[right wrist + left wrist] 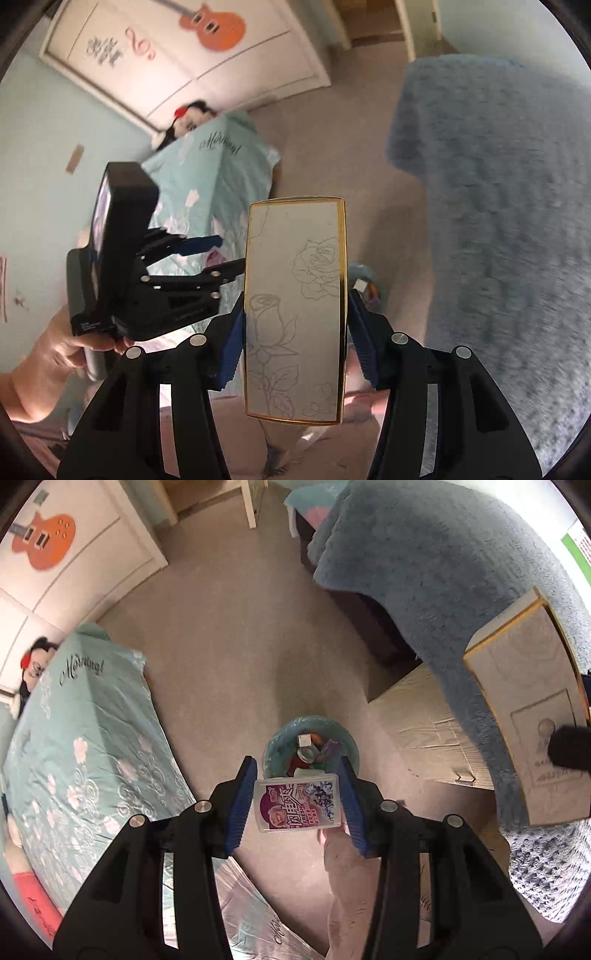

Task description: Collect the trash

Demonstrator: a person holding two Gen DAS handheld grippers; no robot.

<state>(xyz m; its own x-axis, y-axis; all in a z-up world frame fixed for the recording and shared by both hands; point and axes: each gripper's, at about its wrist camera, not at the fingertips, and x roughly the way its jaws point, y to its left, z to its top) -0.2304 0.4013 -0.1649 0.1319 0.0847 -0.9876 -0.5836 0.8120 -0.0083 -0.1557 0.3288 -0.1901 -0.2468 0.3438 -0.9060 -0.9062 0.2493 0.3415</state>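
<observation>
My left gripper [297,775] is shut on a small clear plastic candy box [297,805] with a purple label, held above a round teal-lined trash bin [275,744] on the floor that holds a can and scraps. My right gripper [295,295] is shut on a flat white box with gold edges and rose line drawings [295,310]; that box also shows at the right of the left wrist view [532,709]. The left gripper and the hand holding it show in the right wrist view [147,280]. The bin's edge peeks out behind the white box [365,280].
A bed with a teal floral cover [85,746] lies to the left, with a plush doll [35,664] at its far end. A fluffy blue blanket [424,572] covers furniture to the right. A cardboard box [417,723] sits beside the bin. White wardrobe doors with a guitar sticker [44,541] stand behind.
</observation>
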